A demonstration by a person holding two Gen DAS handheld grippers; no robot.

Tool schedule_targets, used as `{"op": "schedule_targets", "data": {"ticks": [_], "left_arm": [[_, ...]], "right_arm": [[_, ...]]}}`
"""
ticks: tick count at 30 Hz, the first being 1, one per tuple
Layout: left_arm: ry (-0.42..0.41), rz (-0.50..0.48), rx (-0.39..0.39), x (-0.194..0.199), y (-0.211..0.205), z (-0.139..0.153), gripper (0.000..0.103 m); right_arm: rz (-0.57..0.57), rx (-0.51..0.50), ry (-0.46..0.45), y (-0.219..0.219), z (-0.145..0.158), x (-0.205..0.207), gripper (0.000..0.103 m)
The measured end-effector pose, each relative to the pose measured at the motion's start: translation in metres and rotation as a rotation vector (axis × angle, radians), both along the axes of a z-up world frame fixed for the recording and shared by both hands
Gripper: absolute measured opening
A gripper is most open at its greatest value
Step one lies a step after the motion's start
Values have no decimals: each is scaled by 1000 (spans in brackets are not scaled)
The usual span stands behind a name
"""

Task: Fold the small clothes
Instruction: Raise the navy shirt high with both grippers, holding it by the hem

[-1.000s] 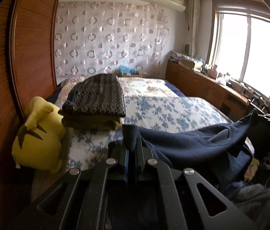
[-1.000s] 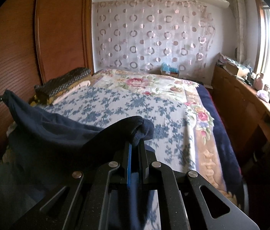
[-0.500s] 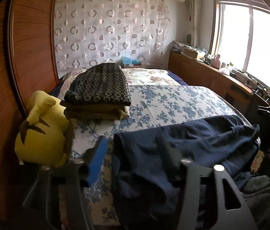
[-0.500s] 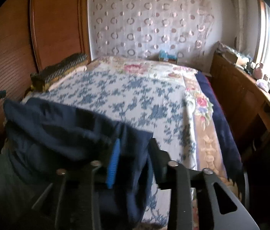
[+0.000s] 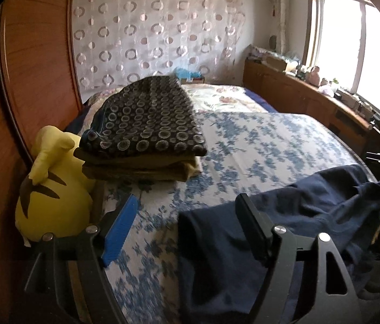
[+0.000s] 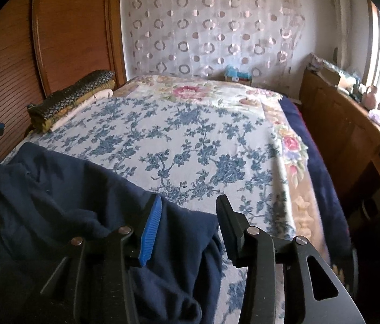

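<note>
Both tools have let go since a second ago: then each was clamped on a bunched edge of the navy garment and held it up off the bed, and now the cloth lies spread on the bedspread and the jaws have just been opening. Seen from the left wrist, the left tool [image 5: 187, 221] stands wide apart, its blue pad [image 5: 121, 232] out over the bare floral bedspread [image 5: 270, 148] and its black finger [image 5: 252, 229] lying over the garment [image 5: 311, 210]; the cloth's corner sits between the fingers, but neither pad presses on it. Seen from the right wrist, the right tool [image 6: 187, 224] is parted less widely, and the garment's [image 6: 63, 194] near corner lies loose between its blue pad [image 6: 150, 229] and its black finger [image 6: 230, 229], with a clear gap on the black side. Neither tool has hold of anything. The garment rests along the near edge of the bed [image 6: 190, 124], stretched across between the two tools, rumpled, with part of it hanging down over the edge toward the cameras. Farther up the bed, by the wooden wardrobe [image 5: 36, 67], is a stack of folded cloth [image 5: 146, 132] topped by a dark piece with a ring pattern, well apart from the garment. A yellow plush toy [image 5: 52, 186] sits just beside the stack, against the wardrobe. At the far end hangs a curtain [image 6: 211, 24] with circles, and a window [image 5: 365, 54] lights the right side.
</note>
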State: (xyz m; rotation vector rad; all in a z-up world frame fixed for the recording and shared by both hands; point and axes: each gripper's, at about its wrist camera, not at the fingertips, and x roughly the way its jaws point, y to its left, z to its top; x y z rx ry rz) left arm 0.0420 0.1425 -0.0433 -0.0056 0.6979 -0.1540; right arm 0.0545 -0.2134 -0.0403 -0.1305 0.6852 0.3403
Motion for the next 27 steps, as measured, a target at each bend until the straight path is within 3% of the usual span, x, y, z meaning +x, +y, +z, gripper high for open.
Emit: {"op": "schedule_targets", "data": {"ticks": [7,16,27], "left_arm": [[81,-26,14,29,-4,-23,76],[182,-70,41,31,-15,-56,76],[208,-99,17,32,-16,-59,73]], "right_arm": [[-15,11,60,-7,-13,11,49],[-24,14,113,-11,-21,11,49],[-8,26,165,-9,-34,23,57]]}}
